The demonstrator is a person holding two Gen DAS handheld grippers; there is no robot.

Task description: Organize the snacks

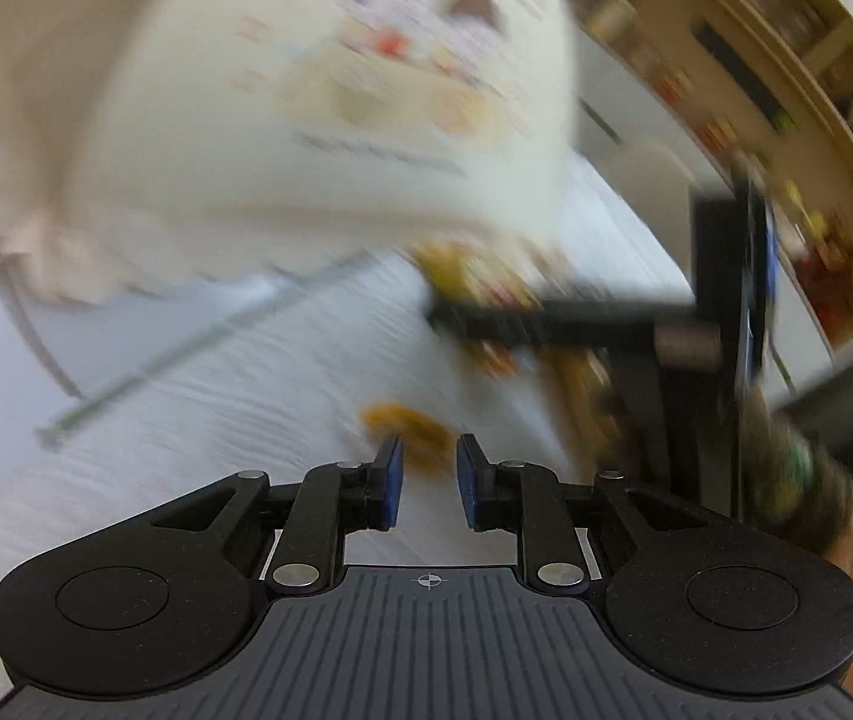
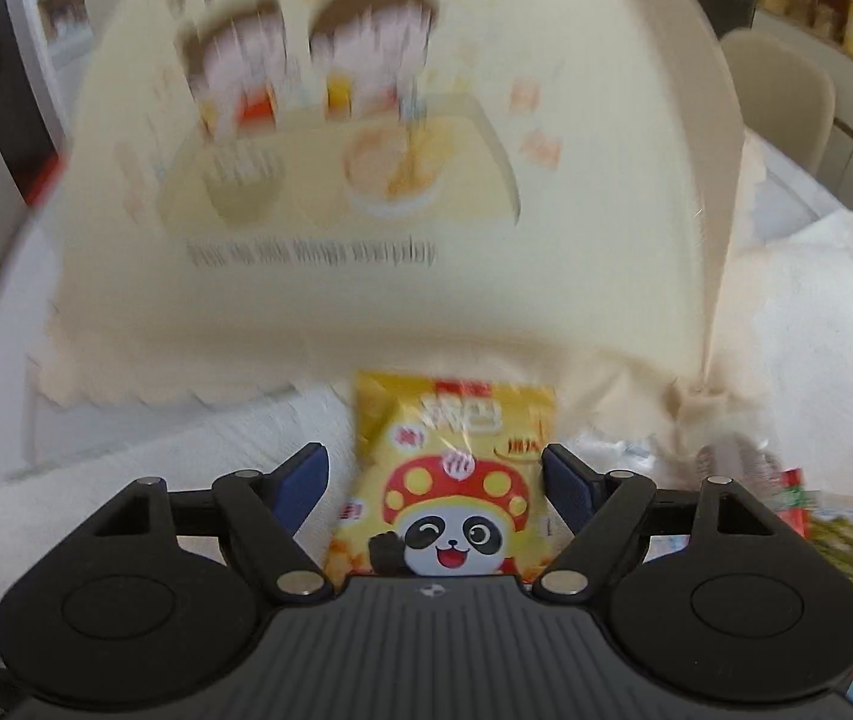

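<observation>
The yellow panda snack packet lies straight ahead of the right claw, between its spread, released fingers, its long axis running along them toward the big cream bag standing just beyond; so the right hand is nearer, and closing looks like the next move; the left claw, narrowly parted and holding nothing, hangs over the white desk; only the left view shows an orange snack near its fingertips; both views are blurred.

Home dining room, stocked shelves (blurred), chair
</observation>
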